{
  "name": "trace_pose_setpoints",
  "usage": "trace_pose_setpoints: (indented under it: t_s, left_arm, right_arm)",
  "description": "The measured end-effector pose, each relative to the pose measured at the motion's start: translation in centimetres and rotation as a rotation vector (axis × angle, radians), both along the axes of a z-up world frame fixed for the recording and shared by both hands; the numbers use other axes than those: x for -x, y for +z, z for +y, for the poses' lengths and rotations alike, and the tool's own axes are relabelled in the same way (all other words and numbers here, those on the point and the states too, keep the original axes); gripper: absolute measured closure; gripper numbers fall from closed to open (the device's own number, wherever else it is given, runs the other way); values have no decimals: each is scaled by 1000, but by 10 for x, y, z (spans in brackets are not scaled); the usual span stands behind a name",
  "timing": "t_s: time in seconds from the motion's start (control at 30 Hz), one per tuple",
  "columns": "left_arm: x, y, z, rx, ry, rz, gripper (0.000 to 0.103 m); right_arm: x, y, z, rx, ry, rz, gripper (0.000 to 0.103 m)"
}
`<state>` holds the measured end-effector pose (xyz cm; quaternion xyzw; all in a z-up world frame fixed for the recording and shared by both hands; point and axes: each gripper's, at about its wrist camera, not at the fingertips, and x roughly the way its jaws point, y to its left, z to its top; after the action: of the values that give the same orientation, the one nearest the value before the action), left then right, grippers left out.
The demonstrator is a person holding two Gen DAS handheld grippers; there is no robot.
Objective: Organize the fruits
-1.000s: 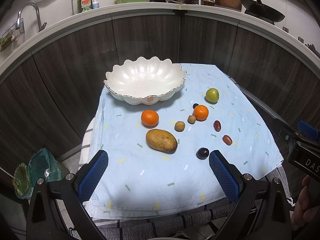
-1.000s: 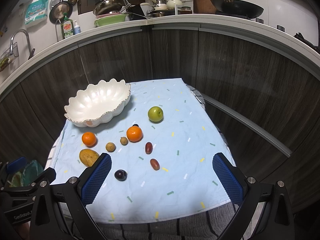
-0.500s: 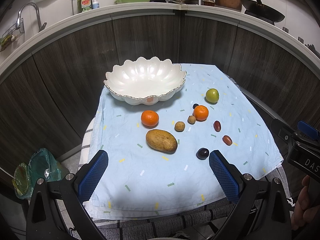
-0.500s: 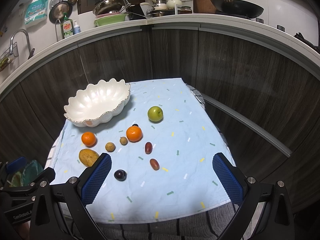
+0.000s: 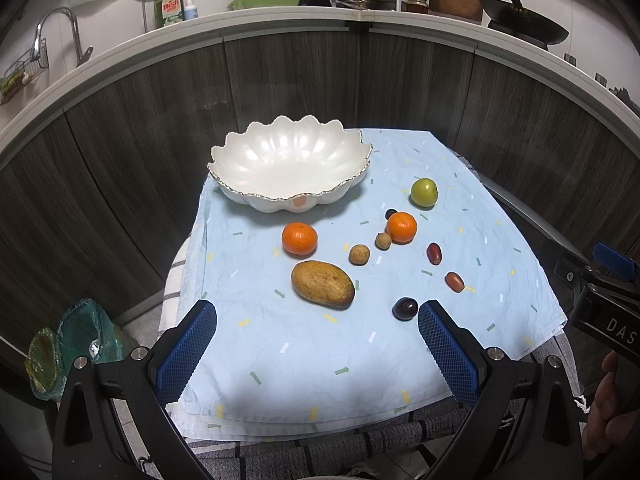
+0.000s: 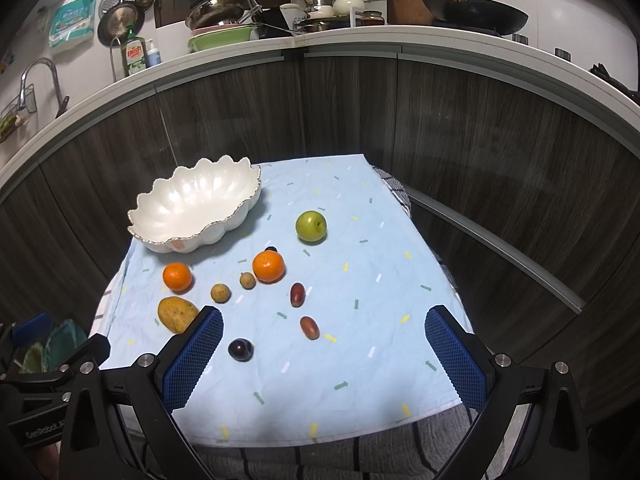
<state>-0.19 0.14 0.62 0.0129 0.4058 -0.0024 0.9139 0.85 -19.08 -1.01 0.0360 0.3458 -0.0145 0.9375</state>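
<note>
**Fruit loose on cloth, bowl empty**

Blue cloth carries the white scalloped bowl (nothing inside). Mango, two oranges and green apple lie apart nearby. Left gripper and right gripper hover spread wide, holding nothing.

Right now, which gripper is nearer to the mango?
Left. The left gripper hangs open straight in front of the mango, which lies between its fingers' line of sight. The right gripper is open farther to the right; there the mango sits beyond its left finger.
</note>
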Motion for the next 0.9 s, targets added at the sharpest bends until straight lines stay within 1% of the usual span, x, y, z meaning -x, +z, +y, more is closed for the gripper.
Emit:
trace_pose_setpoints:
  t_s: [0.23,0.4,0.63,0.77,0.9]
  left_arm:
    - [-1,0,-2,0,-3,-1,0]
    - [-4,6,-4,1,-5,-1,1]
    - [-5,3,-3,2,-6,2,1]
    - [-9,-1,-2,1,-11,17,1]
    - [-15,-5,-4,-15,-21,29,1]
  right_arm:
    - [-1,-2,1,-1,2,3,1]
    - [-2,-3,1,-2,3,5,1]
    - [-3,-5,1,-1,5,7,1]
    - [-8,-9,3,5,8,12,1]
    - [-12,-12,3,5,14,18,1]
